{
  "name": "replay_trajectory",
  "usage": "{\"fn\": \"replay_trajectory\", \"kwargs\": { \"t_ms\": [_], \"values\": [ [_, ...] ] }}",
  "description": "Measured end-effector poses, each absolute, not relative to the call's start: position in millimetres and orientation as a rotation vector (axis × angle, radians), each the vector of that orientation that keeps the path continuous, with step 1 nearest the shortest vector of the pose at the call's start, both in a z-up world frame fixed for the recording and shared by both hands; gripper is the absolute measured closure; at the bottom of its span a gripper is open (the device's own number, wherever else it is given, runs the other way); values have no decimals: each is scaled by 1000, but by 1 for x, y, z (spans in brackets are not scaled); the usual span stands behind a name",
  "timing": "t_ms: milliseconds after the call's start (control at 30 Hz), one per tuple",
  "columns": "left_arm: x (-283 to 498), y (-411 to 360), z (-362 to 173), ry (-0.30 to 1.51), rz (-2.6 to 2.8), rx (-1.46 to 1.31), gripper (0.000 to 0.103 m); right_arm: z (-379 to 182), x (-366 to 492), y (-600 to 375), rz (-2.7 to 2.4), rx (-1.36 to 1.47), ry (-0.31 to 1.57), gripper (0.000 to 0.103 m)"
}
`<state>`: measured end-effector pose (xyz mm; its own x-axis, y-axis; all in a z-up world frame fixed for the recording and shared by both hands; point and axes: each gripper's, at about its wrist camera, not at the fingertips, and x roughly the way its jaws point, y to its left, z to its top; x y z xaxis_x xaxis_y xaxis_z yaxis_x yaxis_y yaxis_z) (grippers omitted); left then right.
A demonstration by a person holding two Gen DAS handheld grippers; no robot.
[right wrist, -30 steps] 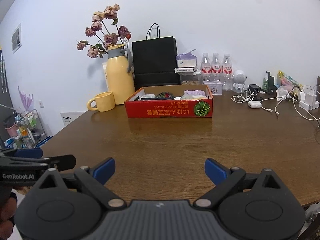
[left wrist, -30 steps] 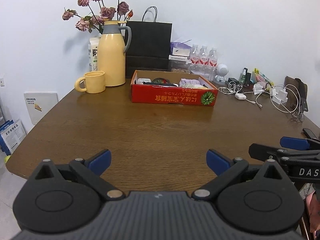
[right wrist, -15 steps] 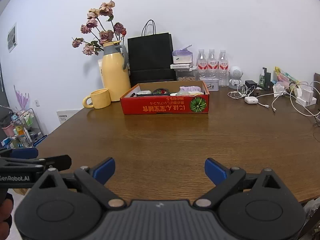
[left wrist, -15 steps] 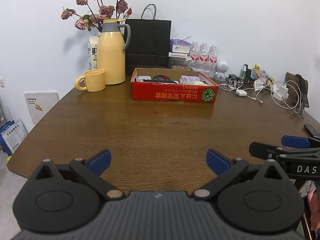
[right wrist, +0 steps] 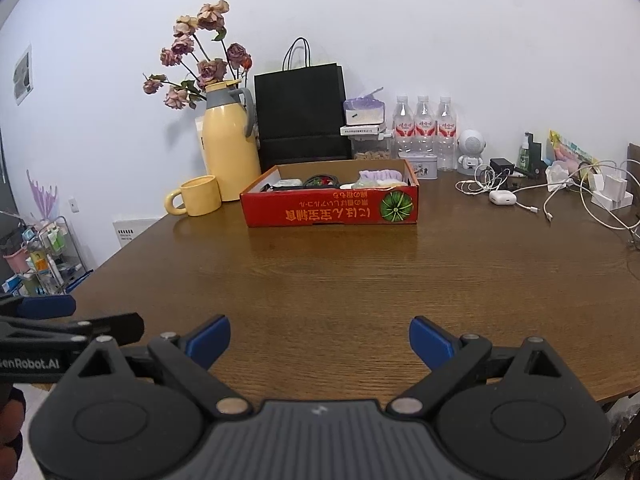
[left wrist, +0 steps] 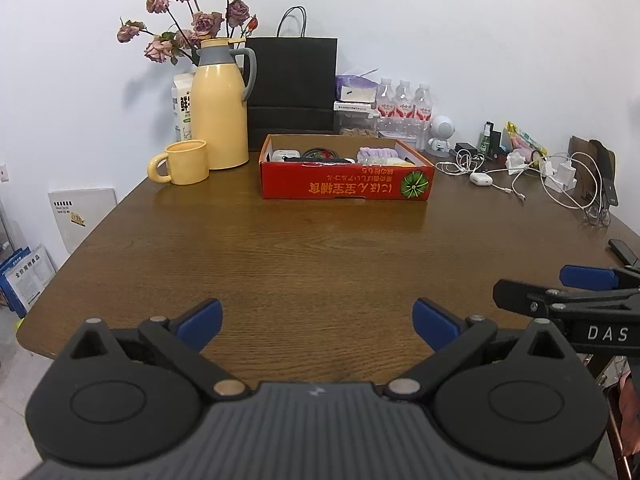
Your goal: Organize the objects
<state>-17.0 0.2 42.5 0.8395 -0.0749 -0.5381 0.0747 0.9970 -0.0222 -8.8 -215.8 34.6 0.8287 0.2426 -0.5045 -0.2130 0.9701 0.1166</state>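
A shallow red cardboard box (left wrist: 346, 188) (right wrist: 330, 208) stands at the far middle of the brown table (left wrist: 312, 252) (right wrist: 352, 280). It holds a purple cloth (left wrist: 376, 154) (right wrist: 380, 176), a dark cable coil and small white items. My left gripper (left wrist: 318, 318) hovers open over the table's near edge, nothing between its blue fingertips. My right gripper (right wrist: 320, 336) is open too, at the same near edge and far from the box. Each gripper shows at the side of the other's view.
A yellow jug (left wrist: 220, 120) with dried roses and a yellow mug (left wrist: 184, 162) stand left of the box. Behind it are a black paper bag (left wrist: 292, 84) and water bottles (left wrist: 404, 104). White cables, chargers and an earbud case (right wrist: 503, 197) clutter the right side.
Both views have shifted slightly: the box and far objects sit a little differently in frame as the grippers drifted. Both grippers stayed open and held nothing.
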Motion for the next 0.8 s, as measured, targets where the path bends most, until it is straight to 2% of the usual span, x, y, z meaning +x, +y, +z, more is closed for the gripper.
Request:
{"fn": "replay_trajectory", "kwargs": {
  "t_ms": [800],
  "values": [
    [-19,-4,40,575,-97,25,0,32,-7,-217,235,77,537,7]
  ]
}}
